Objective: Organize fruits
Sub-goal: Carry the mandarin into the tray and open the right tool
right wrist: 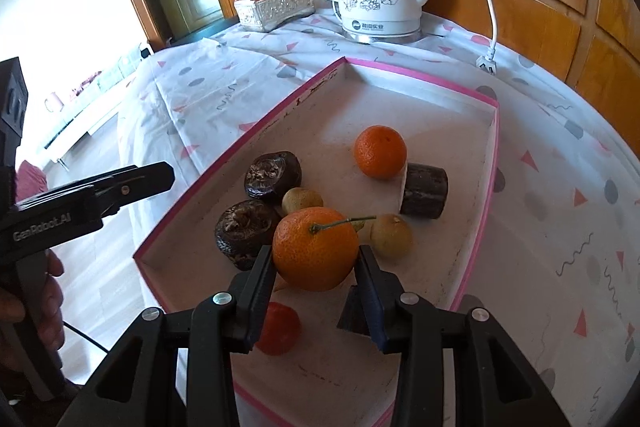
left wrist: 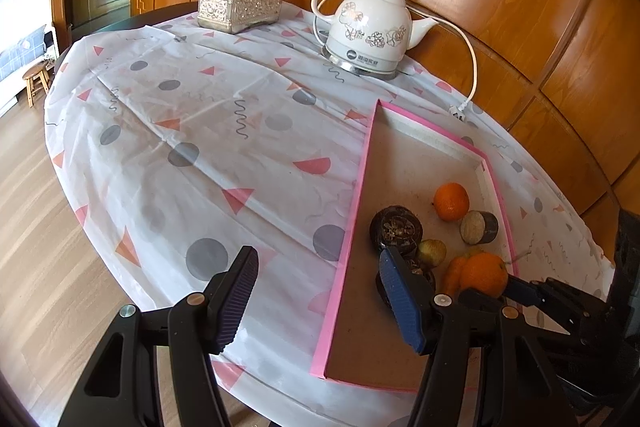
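The left gripper [left wrist: 320, 303] is held tilted downward over the near left rim of the pink-edged tray [left wrist: 352, 223], its jaws apart and empty: one finger is seen above the patterned tablecloth [left wrist: 180, 131], the other above the tray floor. In the right wrist view the same tool is seen at the left edge, and part of the hand [right wrist: 48, 291] gripping its handle is visible below it.

Inside the tray, from left to right, two dark dried fruits [right wrist: 273, 175] [right wrist: 244, 229], a small yellow-green fruit [right wrist: 301, 201], a second small yellow-green fruit [right wrist: 391, 235], a loose orange [right wrist: 380, 151] and a dark cylindrical piece [right wrist: 425, 191] are shown; the loose orange touches the cylinder, toward the tray's far right wall.

The right gripper [right wrist: 316, 269] is angled downward above the tray's near end, and its pads are clamped on a stemmed orange [right wrist: 316, 249]. A red fruit [right wrist: 280, 327], partly hidden, lies beneath the left finger.

At the table's far edge a silver tissue box [left wrist: 240, 5] stands left of a white kettle [left wrist: 370, 27].
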Motion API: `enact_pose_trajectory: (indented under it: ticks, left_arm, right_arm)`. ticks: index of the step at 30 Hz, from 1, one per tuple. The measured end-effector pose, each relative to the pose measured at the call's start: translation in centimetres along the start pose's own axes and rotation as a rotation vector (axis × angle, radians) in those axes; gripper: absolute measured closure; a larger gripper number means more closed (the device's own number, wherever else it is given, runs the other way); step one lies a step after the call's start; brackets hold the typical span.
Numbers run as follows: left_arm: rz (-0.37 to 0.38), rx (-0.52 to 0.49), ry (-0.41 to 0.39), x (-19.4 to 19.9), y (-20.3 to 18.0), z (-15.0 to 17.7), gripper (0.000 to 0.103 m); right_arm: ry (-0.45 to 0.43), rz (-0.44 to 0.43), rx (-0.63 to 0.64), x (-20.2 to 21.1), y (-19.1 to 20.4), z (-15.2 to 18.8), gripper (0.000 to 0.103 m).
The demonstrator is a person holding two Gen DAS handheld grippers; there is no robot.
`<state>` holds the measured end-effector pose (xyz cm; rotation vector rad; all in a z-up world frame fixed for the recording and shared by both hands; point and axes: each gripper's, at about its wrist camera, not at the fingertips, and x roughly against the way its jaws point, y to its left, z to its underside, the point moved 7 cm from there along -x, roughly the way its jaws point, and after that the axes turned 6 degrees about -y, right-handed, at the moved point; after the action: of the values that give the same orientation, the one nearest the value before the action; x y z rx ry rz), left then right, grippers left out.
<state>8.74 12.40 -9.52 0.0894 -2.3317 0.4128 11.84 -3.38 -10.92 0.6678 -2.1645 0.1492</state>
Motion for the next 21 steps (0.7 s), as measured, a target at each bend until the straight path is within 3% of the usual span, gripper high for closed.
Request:
enact_pose_trajectory:
  ticks: [7, 21]
  left_arm:
    - [0.002, -0.002, 0.001, 0.0, -0.1, 0.1, 0.039]
    - [0.015, -0.032, -0.006, 0.5, -1.2, 0.3, 0.039]
  right_arm:
    - [-0.005, 0.017, 0.006, 0.4, -0.1, 0.3, 0.054]
    - [-0.050, 0.029, -0.087, 2.0, -1.6, 0.6, 0.054]
